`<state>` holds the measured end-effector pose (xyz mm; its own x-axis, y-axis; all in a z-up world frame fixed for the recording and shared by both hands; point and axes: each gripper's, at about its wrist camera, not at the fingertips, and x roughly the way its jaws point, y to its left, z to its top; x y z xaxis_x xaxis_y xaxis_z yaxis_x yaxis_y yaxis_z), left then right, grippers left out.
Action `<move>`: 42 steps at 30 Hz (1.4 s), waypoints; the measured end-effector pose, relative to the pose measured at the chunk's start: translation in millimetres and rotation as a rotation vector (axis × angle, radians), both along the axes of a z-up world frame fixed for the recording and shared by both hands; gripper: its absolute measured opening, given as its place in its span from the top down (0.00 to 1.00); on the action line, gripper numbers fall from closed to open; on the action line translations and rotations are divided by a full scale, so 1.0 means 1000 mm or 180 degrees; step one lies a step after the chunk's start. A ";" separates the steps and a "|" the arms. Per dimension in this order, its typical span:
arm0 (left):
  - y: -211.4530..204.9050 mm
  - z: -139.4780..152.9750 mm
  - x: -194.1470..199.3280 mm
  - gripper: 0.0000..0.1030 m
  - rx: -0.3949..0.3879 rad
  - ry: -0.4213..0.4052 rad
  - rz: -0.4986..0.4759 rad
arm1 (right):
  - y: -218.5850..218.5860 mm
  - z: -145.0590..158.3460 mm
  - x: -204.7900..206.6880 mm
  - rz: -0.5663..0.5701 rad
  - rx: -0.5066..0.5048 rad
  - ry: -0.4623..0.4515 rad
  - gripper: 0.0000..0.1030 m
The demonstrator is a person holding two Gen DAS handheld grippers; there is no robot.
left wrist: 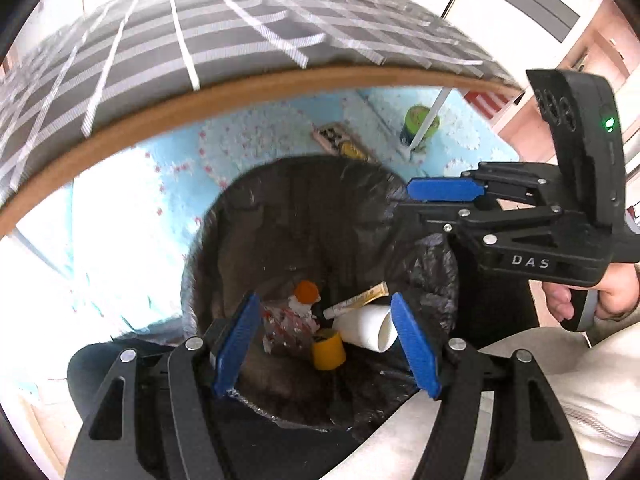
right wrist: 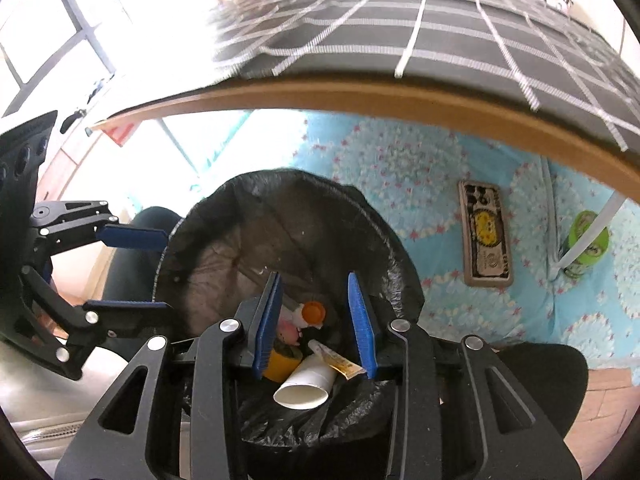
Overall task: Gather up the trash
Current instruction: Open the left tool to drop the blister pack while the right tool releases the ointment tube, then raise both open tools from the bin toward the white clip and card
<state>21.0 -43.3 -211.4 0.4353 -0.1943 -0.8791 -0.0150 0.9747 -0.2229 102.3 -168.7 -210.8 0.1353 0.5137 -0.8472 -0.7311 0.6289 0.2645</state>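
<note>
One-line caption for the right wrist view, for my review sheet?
Open right tongs above a black-lined trash bin holding a paper cup, tube and orange-capped bottle; left tongs alongside.

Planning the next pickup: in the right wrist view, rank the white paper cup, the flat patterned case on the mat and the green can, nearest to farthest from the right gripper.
1. White paper cup, in the bin below the right gripper.
2. Patterned case, on the mat to the right.
3. Green can, farthest right.

Left gripper (left wrist: 324,346) and right gripper (right wrist: 316,324) — jaws apart (empty) — downward-tilted.
</note>
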 end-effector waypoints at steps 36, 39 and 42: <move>0.073 0.126 0.075 0.37 0.0893 -0.0967 0.0055 | 0.011 0.109 0.074 -0.0010 0.0493 -0.0760 0.66; 0.083 0.128 0.092 0.37 0.0919 -0.0980 0.0081 | 0.015 0.111 0.088 -0.0033 0.0488 -0.0798 0.66; 0.093 0.129 0.110 0.37 0.0956 -0.0981 0.0107 | 0.020 0.112 0.108 -0.0058 0.0487 -0.0808 0.66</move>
